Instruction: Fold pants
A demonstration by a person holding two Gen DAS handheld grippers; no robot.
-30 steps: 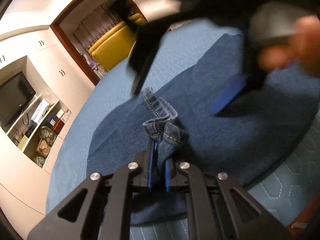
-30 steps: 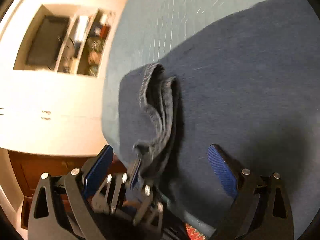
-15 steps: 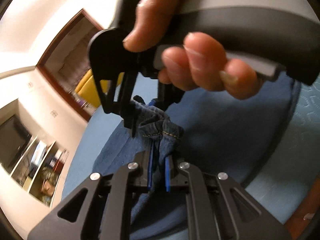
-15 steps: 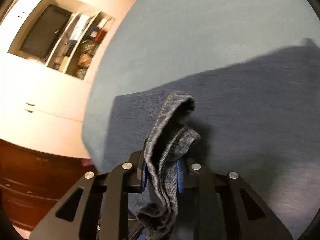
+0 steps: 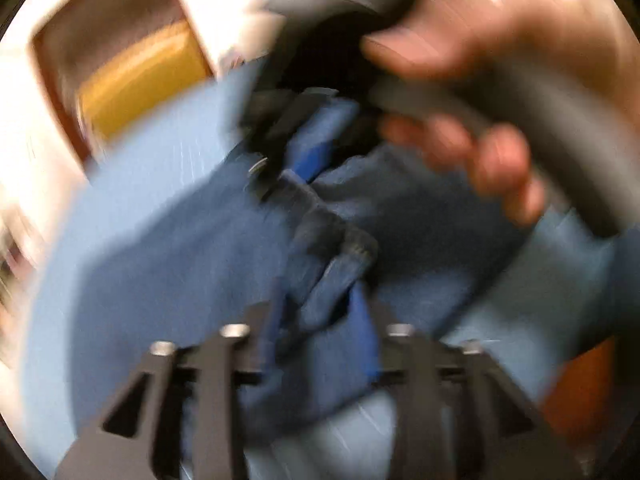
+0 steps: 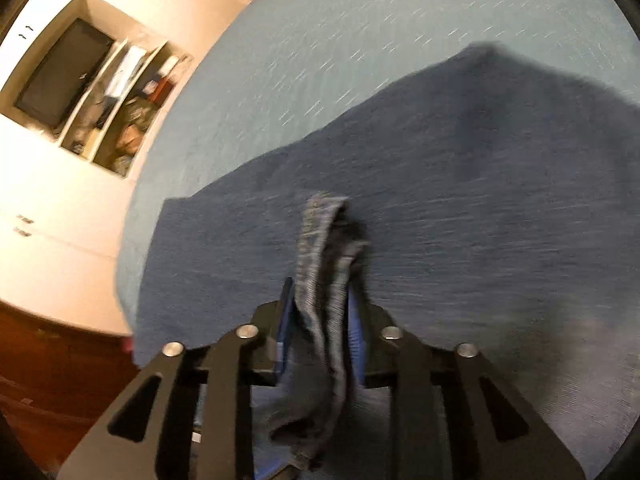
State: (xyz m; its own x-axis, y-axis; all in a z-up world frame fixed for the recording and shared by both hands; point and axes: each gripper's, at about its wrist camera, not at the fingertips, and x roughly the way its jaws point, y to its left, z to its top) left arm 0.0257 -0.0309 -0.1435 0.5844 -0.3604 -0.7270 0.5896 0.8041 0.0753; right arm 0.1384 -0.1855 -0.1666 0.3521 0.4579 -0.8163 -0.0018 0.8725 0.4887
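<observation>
pants (image 6: 460,208): matt blue denim, woven | bedcover (image 6: 360,20): pale quilted cloth | fingers (image 6: 356,332): blue pads

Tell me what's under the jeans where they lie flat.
The jeans lie on a light blue quilted cover, visible around their edges. Anything beneath the denim itself is covered.

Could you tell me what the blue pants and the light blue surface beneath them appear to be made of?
Blue pants: likely denim; matte, woven, with a thick stitched hem bunched between the right gripper pads. Light blue surface: seemingly soft quilted fabric; blur hides detail.
</observation>
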